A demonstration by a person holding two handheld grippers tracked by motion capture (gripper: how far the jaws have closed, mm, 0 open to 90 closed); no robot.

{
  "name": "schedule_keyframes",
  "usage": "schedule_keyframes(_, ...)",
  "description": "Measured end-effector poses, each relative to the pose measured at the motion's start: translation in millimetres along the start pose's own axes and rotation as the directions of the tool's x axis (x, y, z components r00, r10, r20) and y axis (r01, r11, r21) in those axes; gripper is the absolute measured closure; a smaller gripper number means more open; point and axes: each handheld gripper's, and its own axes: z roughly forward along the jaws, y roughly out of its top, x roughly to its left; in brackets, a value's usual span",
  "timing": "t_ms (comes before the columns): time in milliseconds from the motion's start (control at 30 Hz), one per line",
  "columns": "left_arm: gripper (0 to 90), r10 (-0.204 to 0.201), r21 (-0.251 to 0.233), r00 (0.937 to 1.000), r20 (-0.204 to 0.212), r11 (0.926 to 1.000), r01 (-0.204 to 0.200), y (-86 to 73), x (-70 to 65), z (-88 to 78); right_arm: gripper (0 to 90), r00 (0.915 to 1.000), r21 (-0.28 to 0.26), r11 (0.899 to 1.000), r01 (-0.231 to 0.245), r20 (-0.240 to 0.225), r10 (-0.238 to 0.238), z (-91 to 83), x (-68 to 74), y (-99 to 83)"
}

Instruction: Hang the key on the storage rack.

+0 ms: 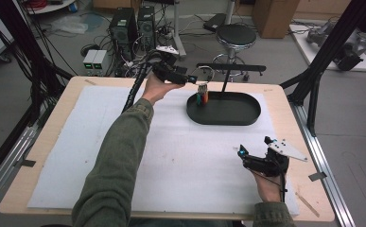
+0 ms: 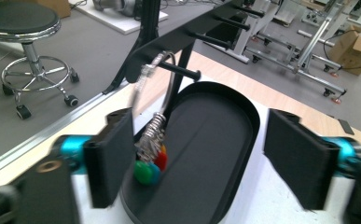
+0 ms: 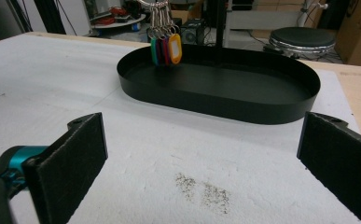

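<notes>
Behind tray, key ring's top is cropped.

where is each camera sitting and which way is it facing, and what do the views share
High view: above the person's side, looking forward and down at the table; both forearms and the left gripper and right gripper show.
Left gripper view: rides the left gripper, facing the key ring on a rack peg; its open jaws show.
Right gripper view: low over the mat, facing the black tray; its open jaws show.
Shared: tray and key ring.
</notes>
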Motion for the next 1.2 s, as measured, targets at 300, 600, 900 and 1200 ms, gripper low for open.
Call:
schedule_keyframes(300, 3.2, 0.008, 0.025, 1.0000, -0.006, 0.9997, -0.007, 0.0, -21.6, -7.6, 0.5, 1.0000, 0.002, 1.000, 0.006, 0.001, -0.006, 0.5, -0.2, 0.0)
schedule_keyframes(600, 1.6, 0.010, 0.045, 0.9995, -0.031, 0.9989, -0.009, -10.5, -27.1, -26.7, 0.5, 1.0000, 0.002, 1.000, 0.004, 0.002, -0.004, -0.7, 0.6, 0.1)
schedule_keyframes(900, 1.6, -0.003, 0.017, 0.9965, -0.083, 0.9998, 0.005, -31.9, -23.0, -50.8, 0.4, 1.0000, 0.006, 1.000, 0.009, 0.003, -0.009, 1.1, 1.5, -0.2)
schedule_keyframes(1200, 1.6, 0.016, 0.049, 0.9929, -0.118, 0.9988, -0.011, -45.5, -31.1, -76.0, 0.5, 0.9999, 0.009, 1.000, 0.012, 0.003, -0.012, 1.6, 3.4, -0.4)
